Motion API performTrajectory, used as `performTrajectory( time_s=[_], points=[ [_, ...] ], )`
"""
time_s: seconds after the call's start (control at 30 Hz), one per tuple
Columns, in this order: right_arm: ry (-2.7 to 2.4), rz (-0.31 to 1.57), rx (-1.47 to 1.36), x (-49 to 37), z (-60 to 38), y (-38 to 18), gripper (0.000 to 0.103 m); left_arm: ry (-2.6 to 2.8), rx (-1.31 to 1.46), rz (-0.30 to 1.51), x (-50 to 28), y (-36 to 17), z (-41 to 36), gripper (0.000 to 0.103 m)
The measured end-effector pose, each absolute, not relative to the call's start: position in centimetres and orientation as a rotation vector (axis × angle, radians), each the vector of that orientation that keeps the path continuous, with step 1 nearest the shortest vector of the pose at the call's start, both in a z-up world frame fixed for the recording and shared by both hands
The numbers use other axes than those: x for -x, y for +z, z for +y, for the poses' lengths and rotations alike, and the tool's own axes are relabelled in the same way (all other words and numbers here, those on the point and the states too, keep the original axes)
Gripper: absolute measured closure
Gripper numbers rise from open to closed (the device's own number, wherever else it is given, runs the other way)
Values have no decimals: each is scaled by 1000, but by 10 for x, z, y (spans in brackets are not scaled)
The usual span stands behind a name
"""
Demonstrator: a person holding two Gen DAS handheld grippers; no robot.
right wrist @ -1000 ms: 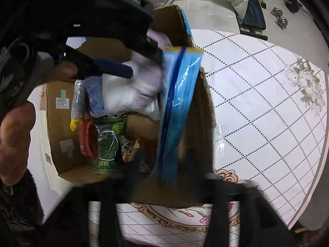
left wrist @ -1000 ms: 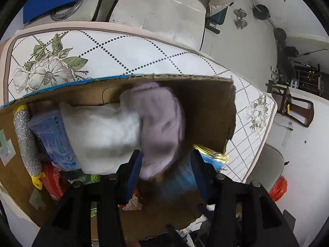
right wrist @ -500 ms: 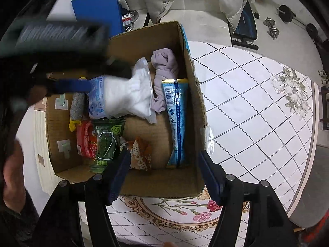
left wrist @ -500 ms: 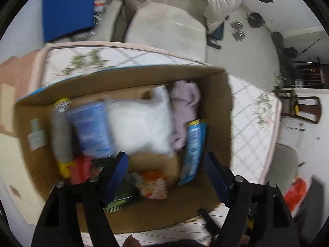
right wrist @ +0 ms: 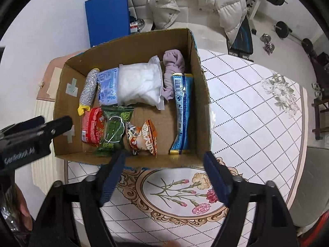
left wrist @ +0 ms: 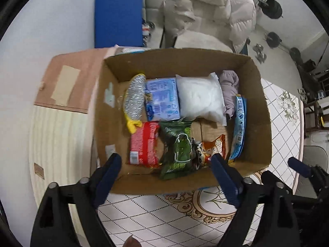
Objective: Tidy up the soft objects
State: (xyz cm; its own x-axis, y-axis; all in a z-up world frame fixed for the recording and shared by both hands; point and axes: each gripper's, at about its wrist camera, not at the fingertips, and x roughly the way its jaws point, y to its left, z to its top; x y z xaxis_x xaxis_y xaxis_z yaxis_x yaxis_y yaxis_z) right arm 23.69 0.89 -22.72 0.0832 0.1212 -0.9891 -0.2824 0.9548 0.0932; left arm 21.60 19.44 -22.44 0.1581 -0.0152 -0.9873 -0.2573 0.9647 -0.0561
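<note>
An open cardboard box (left wrist: 259, 111) (right wrist: 197, 61) stands on the table. It holds a lilac cloth (left wrist: 229, 88) (right wrist: 173, 65), a white soft pack (left wrist: 199, 96) (right wrist: 139, 84), a light blue tissue pack (left wrist: 162, 98) (right wrist: 108, 86), a silver scrubber (left wrist: 134, 96) (right wrist: 89, 88), a long blue packet (left wrist: 239, 125) (right wrist: 182, 111), and red (left wrist: 144, 144), green (left wrist: 176, 146) and orange (left wrist: 209, 146) snack bags. My left gripper (left wrist: 164, 175) is open and empty above the box's near edge. My right gripper (right wrist: 164, 170) is open and empty, just in front of the box.
The table has a white floral diamond-pattern cloth (right wrist: 246, 113). A box flap (left wrist: 67, 82) hangs out to the left over wooden floor. A puffy white coat (right wrist: 195, 2), a blue board (right wrist: 107, 14) and dumbbells (right wrist: 267, 43) lie beyond.
Both grippers have let go and pulled back above the box. The lilac cloth and the long blue packet now lie inside along the right wall.
</note>
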Motion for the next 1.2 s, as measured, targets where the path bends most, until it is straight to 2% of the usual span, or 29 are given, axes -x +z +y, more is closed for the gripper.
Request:
performTrajectory(
  time_s=[0.07,0.13,0.63,0.93,1.2],
  points=[
    [295,1431,140,-229,9,-218,6,207,211,1369,-204,-215,194,3],
    [278,1397,157,-222,9,-210,0,221,195,1341,-195,-208,194,1],
    [211,1305,151,-203,2,-173,0,241,172,1240,-165,-166,186,1],
    [184,1102,118,-143,-25,-69,0,190,82,1063,-117,-78,147,1],
    [127,963,118,-92,-45,3,0,154,115,996,-78,-30,137,1]
  ],
)
